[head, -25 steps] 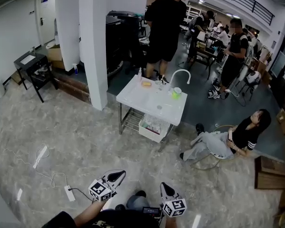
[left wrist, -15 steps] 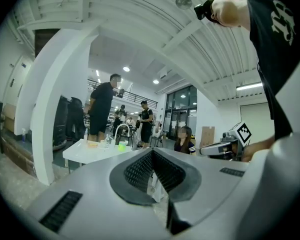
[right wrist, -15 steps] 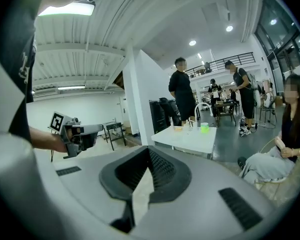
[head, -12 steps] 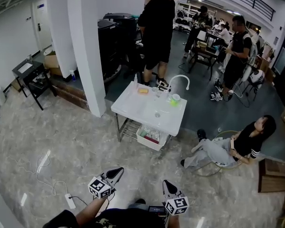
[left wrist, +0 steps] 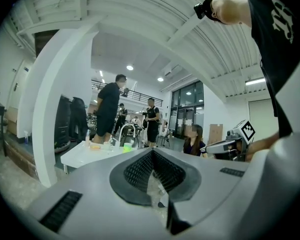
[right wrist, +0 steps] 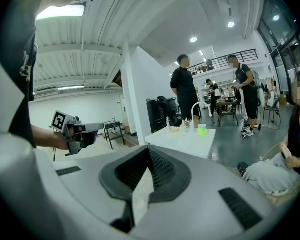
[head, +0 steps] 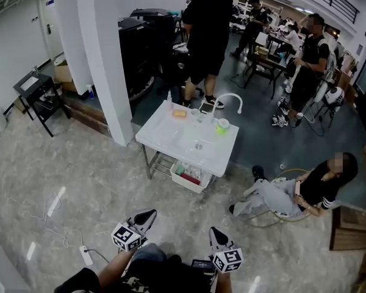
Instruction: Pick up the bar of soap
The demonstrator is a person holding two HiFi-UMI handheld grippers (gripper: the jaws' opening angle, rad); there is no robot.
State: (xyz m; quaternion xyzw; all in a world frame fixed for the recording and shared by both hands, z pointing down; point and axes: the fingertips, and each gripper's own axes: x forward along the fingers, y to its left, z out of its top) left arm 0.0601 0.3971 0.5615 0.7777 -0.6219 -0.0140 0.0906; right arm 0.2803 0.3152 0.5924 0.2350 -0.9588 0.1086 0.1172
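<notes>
Now, left gripper (head: 145, 217): its jaws are sitting fully together with nothing between them, and it is pointing level across the floor toward the sink table (head: 171, 134).
Right gripper (head: 215, 234): its jaws are meeting at the tips too, carrying nothing, and it is tipping slightly downward.
Gap ahead: bare marble floor (head: 79, 182) is lying between both grippers and the table, so both are well apart from anything to grasp.
Bar of soap (head: 179, 113): the orange bar is lying flat on the far left part of the table top, behind the basin, near the faucet (head: 229, 97) and the green cup (head: 222, 126).
Direction from the jaws: the soap is sitting straight ahead and beyond the near edge; it is showing left of the left gripper's jaws and a little right of the right gripper's jaws.
Long axis: it is seeming to run along the table's back edge, though it is too small to be sure.
Nearer hand: neither is standing out; the soap is lying about midway between their lines.
Likely need: both are probably needing to close the whole distance, and one must open before reaching over the basin.
</notes>
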